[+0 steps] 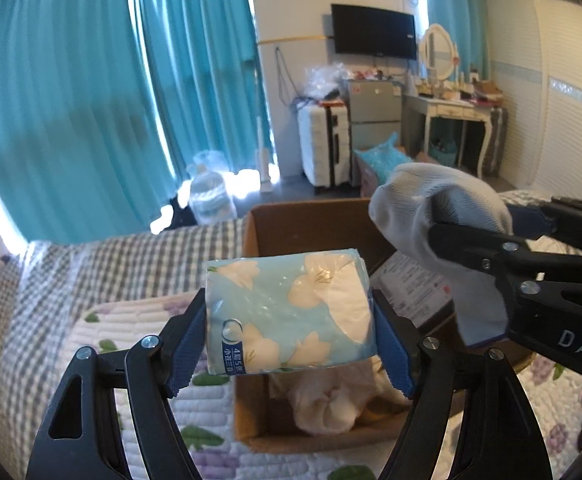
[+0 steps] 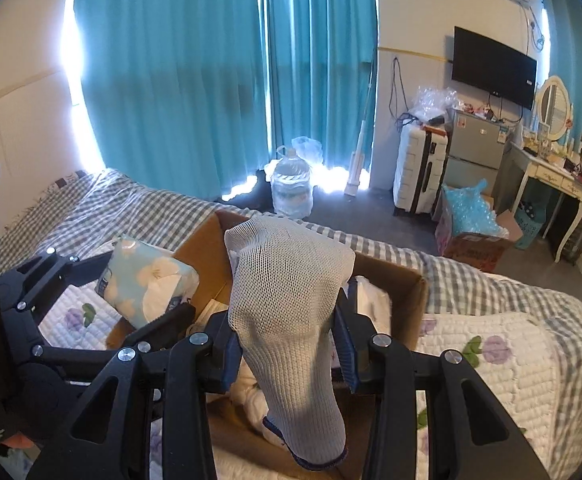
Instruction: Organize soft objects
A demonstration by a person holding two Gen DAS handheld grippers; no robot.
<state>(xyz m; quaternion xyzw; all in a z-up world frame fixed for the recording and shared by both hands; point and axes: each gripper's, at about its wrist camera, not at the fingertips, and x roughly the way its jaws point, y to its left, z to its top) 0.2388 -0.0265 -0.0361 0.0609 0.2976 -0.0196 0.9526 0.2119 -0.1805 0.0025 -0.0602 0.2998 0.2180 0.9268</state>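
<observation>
My left gripper [image 1: 291, 344] is shut on a light-blue floral tissue pack [image 1: 289, 312] and holds it above the open cardboard box [image 1: 311, 220] on the bed. The pack also shows in the right wrist view [image 2: 147, 280]. My right gripper [image 2: 289, 356] is shut on a grey mesh sock [image 2: 291, 312], held over the same box [image 2: 411, 280]; the sock also shows in the left wrist view [image 1: 443, 216], to the right of the pack. Pale soft items [image 1: 331, 400] lie inside the box.
The box sits on a bed with a floral quilt [image 2: 491, 360] and a checked blanket [image 1: 91, 264]. Beyond the bed stand a water bottle [image 2: 291, 192], a white suitcase [image 2: 419, 168], a small fridge [image 2: 475, 148], a dressing table [image 2: 551, 176] and teal curtains [image 2: 191, 80].
</observation>
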